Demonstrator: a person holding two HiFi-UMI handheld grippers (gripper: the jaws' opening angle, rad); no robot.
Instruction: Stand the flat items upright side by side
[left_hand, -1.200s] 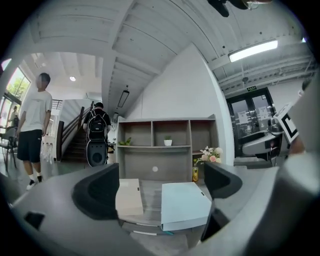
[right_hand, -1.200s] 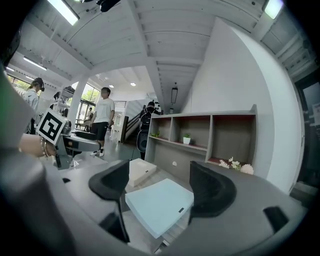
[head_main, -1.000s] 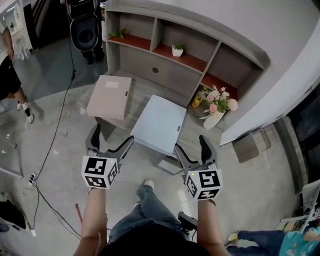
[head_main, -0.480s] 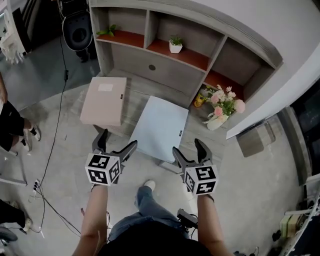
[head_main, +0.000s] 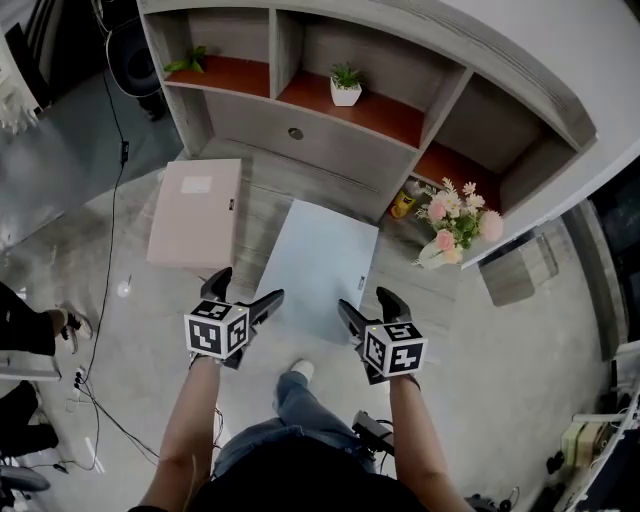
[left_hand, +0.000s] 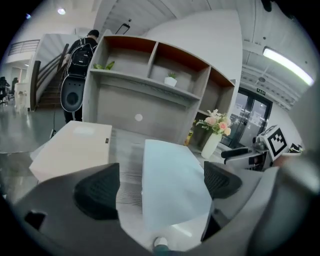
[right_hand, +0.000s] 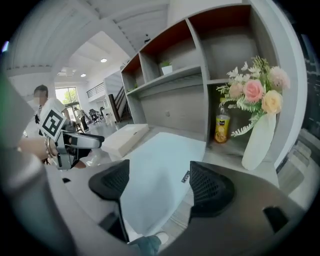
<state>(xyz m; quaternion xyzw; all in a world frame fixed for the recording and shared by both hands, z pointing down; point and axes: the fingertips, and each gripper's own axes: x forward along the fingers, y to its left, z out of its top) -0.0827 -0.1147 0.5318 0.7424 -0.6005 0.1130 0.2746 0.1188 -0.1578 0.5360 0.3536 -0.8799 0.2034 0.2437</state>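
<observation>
Two flat boxes lie face-down on a low wooden platform (head_main: 262, 195) in front of a shelf unit. The pale blue box (head_main: 318, 268) is nearer me, and the beige-pink box (head_main: 195, 212) is to its left. My left gripper (head_main: 245, 290) hovers open at the blue box's near left corner. My right gripper (head_main: 367, 302) is open at its near right corner. Neither holds anything. In the left gripper view the blue box (left_hand: 170, 185) lies between the pads, with the beige box (left_hand: 75, 147) to the left. The right gripper view shows the blue box (right_hand: 160, 175) and the beige box (right_hand: 125, 137) behind it.
The grey shelf unit (head_main: 330, 130) holds a small potted plant (head_main: 345, 85) and another plant (head_main: 185, 60). A vase of flowers (head_main: 455, 225) and a yellow bottle (head_main: 403, 203) stand right of the blue box. Cables (head_main: 105, 250) run over the floor at left. My shoe (head_main: 298, 372) is below.
The view has shifted forward towards the shelf. Both grippers have drawn closer together at the blue box's near edge and stay open. The boxes have not moved.
</observation>
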